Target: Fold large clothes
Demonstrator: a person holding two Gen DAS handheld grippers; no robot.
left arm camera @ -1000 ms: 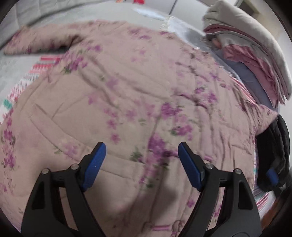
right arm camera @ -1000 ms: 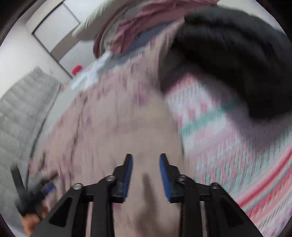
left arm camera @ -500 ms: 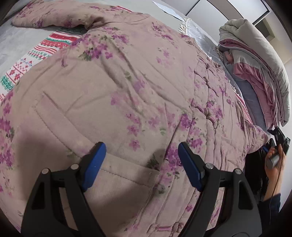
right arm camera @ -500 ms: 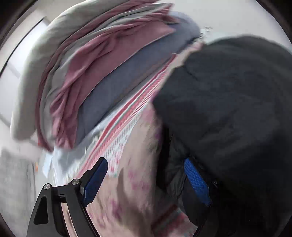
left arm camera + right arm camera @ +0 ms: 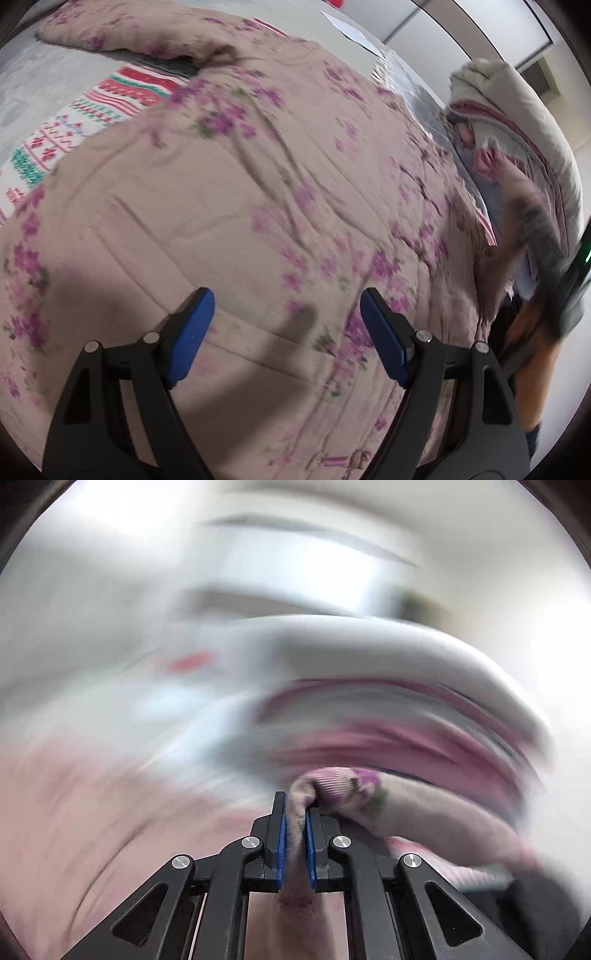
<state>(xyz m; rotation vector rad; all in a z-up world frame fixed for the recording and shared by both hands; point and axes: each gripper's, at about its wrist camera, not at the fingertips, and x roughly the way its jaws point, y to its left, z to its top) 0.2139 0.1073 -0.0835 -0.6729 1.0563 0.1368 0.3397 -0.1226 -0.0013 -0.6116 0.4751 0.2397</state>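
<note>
Big quilted floral robe (image 5: 258, 192), dusty pink w/ purple flower sprigs & green leaves, spread flat over most of the bed, wrinkled across the middle. Stitched patch-pocket outline shows on the near part, just ahead of the left gripper (image 5: 284, 314). One sleeve (image 5: 122, 40) stretched out toward the bed's far left corner, lying on the grey cover (image 5: 33, 92). Patterned blanket (image 5: 92, 114) w/ red, green & white bands peeks out under the robe along the bed's left side.

Left gripper: blue pads wide apart, hovering over the robe, nothing between them; whether it touches the fabric can't be told.

Right gripper (image 5: 295, 834): pads pressed together on a bunched fold of the robe's fabric (image 5: 332, 790), a flower print visible on the pinched bit. Rest of that view is heavily blurred.

Stack of folded bedding (image 5: 517, 129), grey & pink layers, sits at the bed's far right edge.
</note>
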